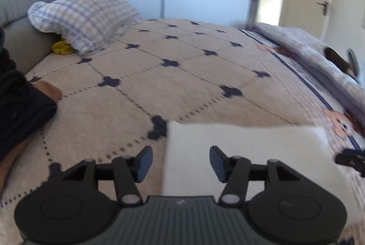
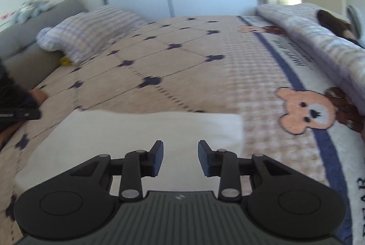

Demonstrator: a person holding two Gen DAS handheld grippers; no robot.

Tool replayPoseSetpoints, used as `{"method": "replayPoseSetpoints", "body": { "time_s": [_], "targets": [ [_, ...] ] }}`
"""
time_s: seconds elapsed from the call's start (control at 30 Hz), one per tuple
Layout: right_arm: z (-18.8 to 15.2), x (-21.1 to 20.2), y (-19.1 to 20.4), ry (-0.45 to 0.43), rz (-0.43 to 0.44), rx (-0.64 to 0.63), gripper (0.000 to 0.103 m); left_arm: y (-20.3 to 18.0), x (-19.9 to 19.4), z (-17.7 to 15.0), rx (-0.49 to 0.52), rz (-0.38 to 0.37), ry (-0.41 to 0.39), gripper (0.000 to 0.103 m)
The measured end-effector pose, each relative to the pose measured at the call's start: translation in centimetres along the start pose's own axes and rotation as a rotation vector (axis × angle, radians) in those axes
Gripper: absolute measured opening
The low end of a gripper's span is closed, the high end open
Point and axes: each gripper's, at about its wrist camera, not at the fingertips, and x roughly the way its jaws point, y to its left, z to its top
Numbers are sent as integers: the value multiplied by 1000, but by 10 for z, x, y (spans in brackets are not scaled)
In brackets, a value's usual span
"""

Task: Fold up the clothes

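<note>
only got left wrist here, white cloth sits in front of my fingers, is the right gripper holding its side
observer: No. The right gripper has its fingers apart with nothing between them; the white cloth lies flat on the bed just ahead of them.
operator: ok where does the cloth end on that side
observer: Its right edge stops on the checked strip of the blanket, short of the bear face printed there.
</note>
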Motion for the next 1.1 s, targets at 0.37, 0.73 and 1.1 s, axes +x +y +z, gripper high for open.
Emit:
{"method": "replayPoseSetpoints", "body": {
  "time_s": [0.37, 0.73, 1.1],
  "targets": [
    [-46, 28, 90, 109, 65, -212, 36, -42, 27, -61, 114, -67, 89, 63],
    [-64, -49, 4, 88, -56, 129, 43, -46, -8, -45, 79, -87, 65, 64],
    [-135, -78, -68, 14, 65, 858, 52, -95, 23, -53, 169, -255, 160, 70]
  ]
}}
